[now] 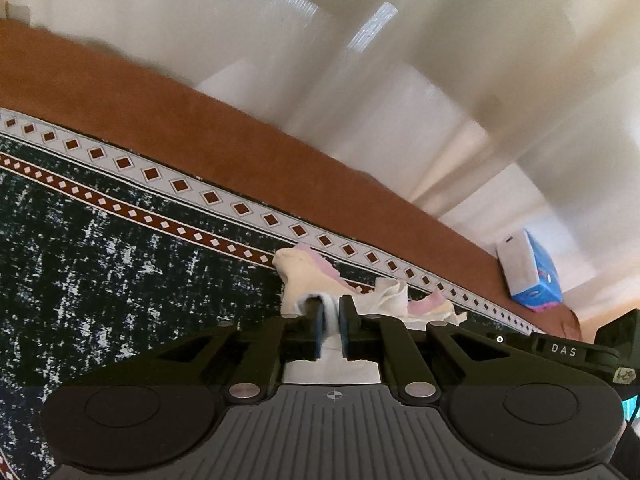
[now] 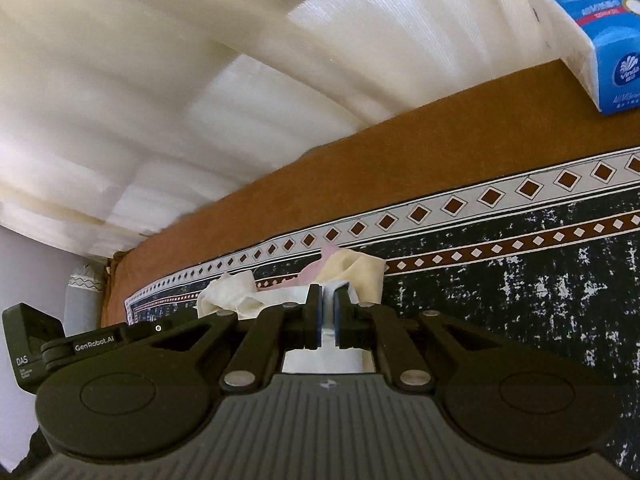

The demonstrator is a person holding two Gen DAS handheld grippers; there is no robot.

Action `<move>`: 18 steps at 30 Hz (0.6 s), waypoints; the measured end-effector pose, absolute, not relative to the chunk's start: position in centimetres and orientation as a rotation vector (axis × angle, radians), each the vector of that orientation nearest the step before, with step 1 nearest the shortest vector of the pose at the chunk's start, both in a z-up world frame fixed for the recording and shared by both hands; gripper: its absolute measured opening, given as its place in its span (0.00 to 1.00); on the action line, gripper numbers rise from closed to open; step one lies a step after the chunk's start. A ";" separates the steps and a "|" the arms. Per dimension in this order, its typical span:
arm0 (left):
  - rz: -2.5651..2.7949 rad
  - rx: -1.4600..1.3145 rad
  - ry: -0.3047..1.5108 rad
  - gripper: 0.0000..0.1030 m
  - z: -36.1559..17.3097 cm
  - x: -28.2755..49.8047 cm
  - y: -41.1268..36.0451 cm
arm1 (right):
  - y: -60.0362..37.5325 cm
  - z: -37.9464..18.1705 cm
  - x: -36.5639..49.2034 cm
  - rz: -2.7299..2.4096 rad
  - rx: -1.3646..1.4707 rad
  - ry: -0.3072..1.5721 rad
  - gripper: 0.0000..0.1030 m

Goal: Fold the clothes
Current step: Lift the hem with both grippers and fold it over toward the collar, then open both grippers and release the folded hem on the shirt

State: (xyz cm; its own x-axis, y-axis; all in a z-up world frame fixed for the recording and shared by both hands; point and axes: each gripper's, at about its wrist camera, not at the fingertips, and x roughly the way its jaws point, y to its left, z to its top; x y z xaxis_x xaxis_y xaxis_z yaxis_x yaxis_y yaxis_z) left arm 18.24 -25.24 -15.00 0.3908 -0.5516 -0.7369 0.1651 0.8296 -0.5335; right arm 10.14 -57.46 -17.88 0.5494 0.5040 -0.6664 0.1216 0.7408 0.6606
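1. My left claw [image 1: 331, 312] has its jaws a little apart, with white cloth of the small garment [image 1: 308, 276] between them; the pads hardly seem to press, so this corner can slip out and the fold falls open.
2. My right claw [image 2: 327, 304] stands narrow and pinches the same cream and pink garment [image 2: 360, 272] at another edge. If I pull with it alone, the cloth may drag and bunch (it is already crumpled).
3. The garment lies on the dark patterned cover [image 1: 100, 240], near its diamond border [image 1: 240, 208].
4. Both claws point slanted downward, close over the cover, side by side.
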 end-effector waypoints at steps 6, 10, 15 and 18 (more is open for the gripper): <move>-0.469 -0.424 1.073 0.37 -13.9 18.8 -25.6 | -57.6 -17.5 10.3 0.238 0.743 0.972 0.08; -0.489 -0.424 0.993 0.48 -11.2 18.3 -25.0 | -57.9 -15.7 9.7 0.220 0.745 0.907 0.24; -0.589 -0.308 0.952 0.48 -9.3 16.4 -25.3 | -57.7 -12.7 8.3 0.258 0.675 0.824 0.24; -0.647 -0.169 0.979 0.48 -10.3 15.7 -27.2 | -55.4 -12.5 8.2 0.327 0.530 0.872 0.23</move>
